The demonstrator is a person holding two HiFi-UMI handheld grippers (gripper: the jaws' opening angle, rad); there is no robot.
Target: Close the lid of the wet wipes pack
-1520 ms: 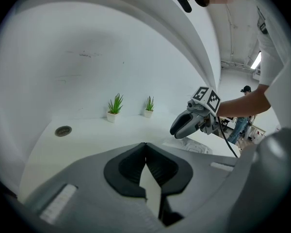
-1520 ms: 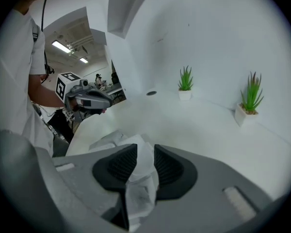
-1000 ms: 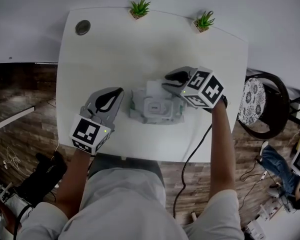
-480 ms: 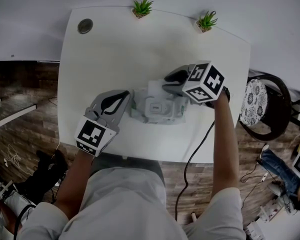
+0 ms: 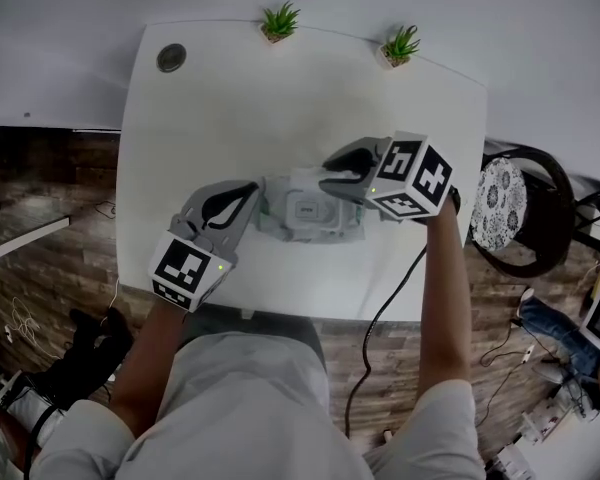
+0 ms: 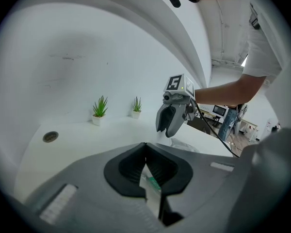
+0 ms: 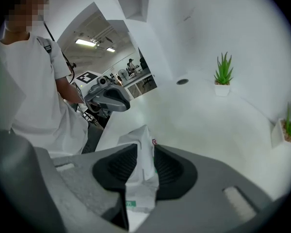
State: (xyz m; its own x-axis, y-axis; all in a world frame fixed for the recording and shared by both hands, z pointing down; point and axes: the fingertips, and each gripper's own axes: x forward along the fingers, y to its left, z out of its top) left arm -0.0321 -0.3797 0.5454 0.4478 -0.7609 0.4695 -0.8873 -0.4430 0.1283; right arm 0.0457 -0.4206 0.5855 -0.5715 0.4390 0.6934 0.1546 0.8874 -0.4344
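The white wet wipes pack point(image 5: 310, 213) lies mid-table, its lid point(image 5: 306, 180) raised at the far side. My left gripper point(image 5: 250, 191) is at the pack's left end, jaws together, and a sliver of the white and green pack point(image 6: 152, 179) shows in the slit between them. From the right, my right gripper point(image 5: 329, 174) reaches over the pack's far side. In the right gripper view a white upright part of the pack point(image 7: 143, 161) sits pinched between the jaws. Which part that is I cannot tell.
The white table point(image 5: 230, 98) holds two small potted plants point(image 5: 279, 20) point(image 5: 400, 44) at the far edge and a round cable port point(image 5: 171, 58) at the far left. A dark chair point(image 5: 525, 213) stands to the right. A cable point(image 5: 380, 318) hangs from the right gripper.
My left gripper has moved right, up to the pack's left end. The right gripper has shifted slightly left over the pack's far side.
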